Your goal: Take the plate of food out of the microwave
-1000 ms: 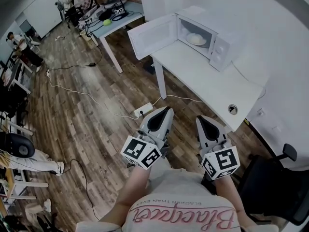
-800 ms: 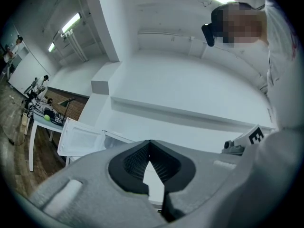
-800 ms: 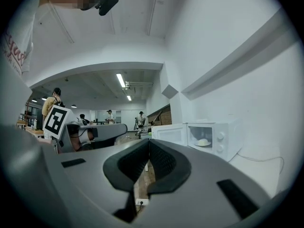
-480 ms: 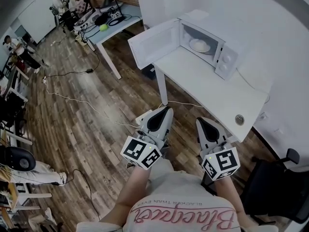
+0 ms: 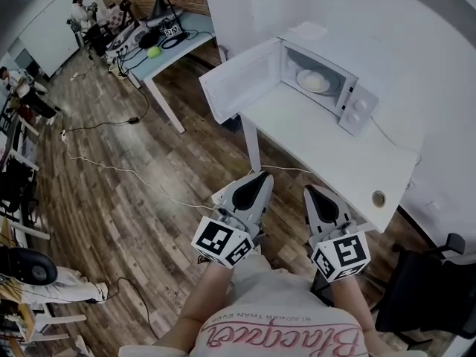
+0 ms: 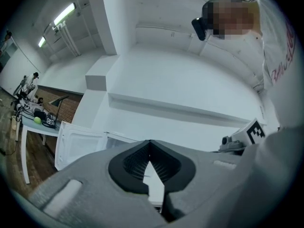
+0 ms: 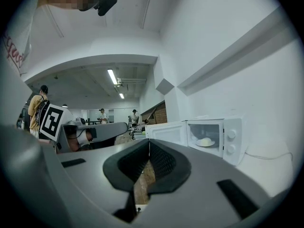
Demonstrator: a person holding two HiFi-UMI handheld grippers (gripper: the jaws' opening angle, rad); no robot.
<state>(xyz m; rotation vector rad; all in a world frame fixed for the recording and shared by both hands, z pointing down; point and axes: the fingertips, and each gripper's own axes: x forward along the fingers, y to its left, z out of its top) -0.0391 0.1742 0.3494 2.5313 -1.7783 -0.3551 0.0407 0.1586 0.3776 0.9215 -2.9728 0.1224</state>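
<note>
Although the microwave [image 5: 335, 47] already stands with its door open, the removal itself is judged not yet begun. Left tongs [image 5: 256, 181]: jaws closed tip to tip with nothing between them, held low in front of the person's torso, over the wood floor [image 5: 149, 192]. Right tongs [image 5: 316, 198]: just beside the left pair, likewise closed and empty, pointing roughly level toward the appliance. Ahead of both pairs stands the white table [image 5: 320, 132]; in the head view its near edge lies just beyond the tips of the right tongs, but neither pair touches it. The microwave sits further ahead on that table, well apart from both pairs. Its door [image 5: 238, 80] is swung out to the left, ahead of the left tongs, and leaves the cavity unobstructed. Plate of food [image 5: 313, 81]: resting inside the cavity, ahead of the right tongs and a little to their right in the right gripper view, untouched and far out of reach. The control panel [image 5: 355, 110] lies further right again. Assessment: only the door opening is done. Outstanding, by judgement, are closing the gap to the table, opening at least one pair of jaws, taking the plate by its rim, drawing it out level and setting it down outside the cavity.
</note>
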